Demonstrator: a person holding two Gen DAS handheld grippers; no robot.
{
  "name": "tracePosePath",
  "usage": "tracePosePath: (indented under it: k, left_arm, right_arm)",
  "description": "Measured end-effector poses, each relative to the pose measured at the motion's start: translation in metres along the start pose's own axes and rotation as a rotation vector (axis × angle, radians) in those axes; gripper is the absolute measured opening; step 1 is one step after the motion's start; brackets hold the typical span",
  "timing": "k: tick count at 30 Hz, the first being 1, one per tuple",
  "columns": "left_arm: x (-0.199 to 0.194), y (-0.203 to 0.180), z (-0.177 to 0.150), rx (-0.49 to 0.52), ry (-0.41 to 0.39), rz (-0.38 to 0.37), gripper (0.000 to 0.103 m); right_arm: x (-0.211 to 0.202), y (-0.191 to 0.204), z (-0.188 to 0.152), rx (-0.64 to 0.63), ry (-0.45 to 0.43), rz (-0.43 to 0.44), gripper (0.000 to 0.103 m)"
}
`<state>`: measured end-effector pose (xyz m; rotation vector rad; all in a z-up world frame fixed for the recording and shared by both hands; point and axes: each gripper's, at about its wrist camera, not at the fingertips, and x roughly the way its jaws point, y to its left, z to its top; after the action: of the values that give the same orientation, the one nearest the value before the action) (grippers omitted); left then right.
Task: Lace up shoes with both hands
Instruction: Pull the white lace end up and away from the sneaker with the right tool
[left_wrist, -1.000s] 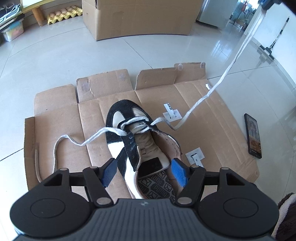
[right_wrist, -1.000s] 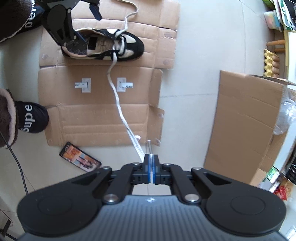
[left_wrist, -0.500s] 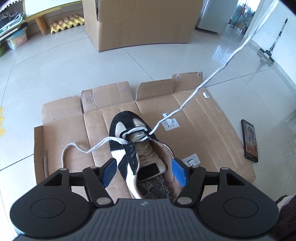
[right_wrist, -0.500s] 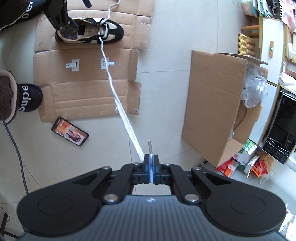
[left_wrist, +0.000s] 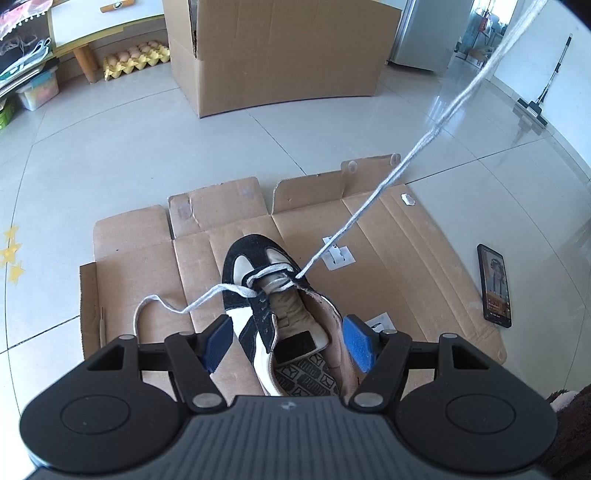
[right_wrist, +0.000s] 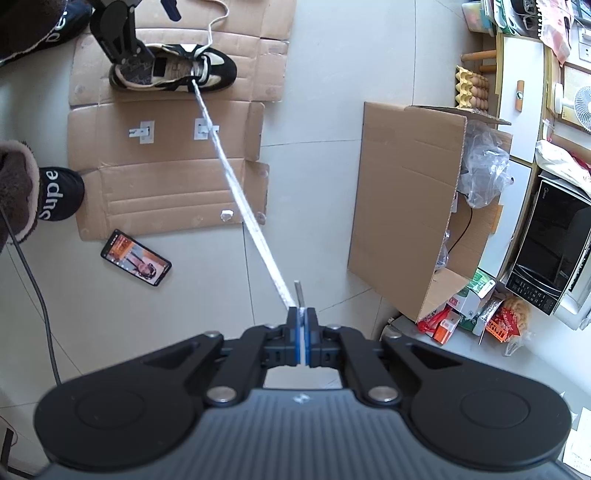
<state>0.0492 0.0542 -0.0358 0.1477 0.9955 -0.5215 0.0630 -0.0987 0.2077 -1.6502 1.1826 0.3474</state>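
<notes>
The floor (left_wrist: 110, 155) is made of large pale glossy tiles, and daylight reflects on it at the right side. A flattened cardboard sheet (right_wrist: 166, 184) lies on the floor, and a smartphone (right_wrist: 136, 257) with lit screen lies just beside its edge. Near it stands a big open cardboard box (left_wrist: 280, 55). A low table (left_wrist: 96, 22) has a yellow egg tray (left_wrist: 136, 61) under it. A black microwave oven (right_wrist: 554, 254) stands by the wall, and a floor mop (left_wrist: 539, 99) leans at a white wall.

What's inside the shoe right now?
Inside the shoe you can see a tan tongue and a patterned insole at the heel. The toe end is covered by the tongue and crossed lace, so nothing shows there.
</notes>
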Motion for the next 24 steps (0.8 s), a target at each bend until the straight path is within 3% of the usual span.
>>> tracePosePath:
  k: [11,24]
  left_arm:
    - [0.018,0.006,-0.007,-0.017,0.026,-0.021,0.067]
    - [0.047,0.021,-0.012,-0.055,0.021,-0.052,0.067]
  right_arm:
    - [0.030,0.006,0.026,-0.010,-0.060,0.048,0.002]
    - [0.103,0.023,0.098,-0.044,-0.173,0.189,0.002]
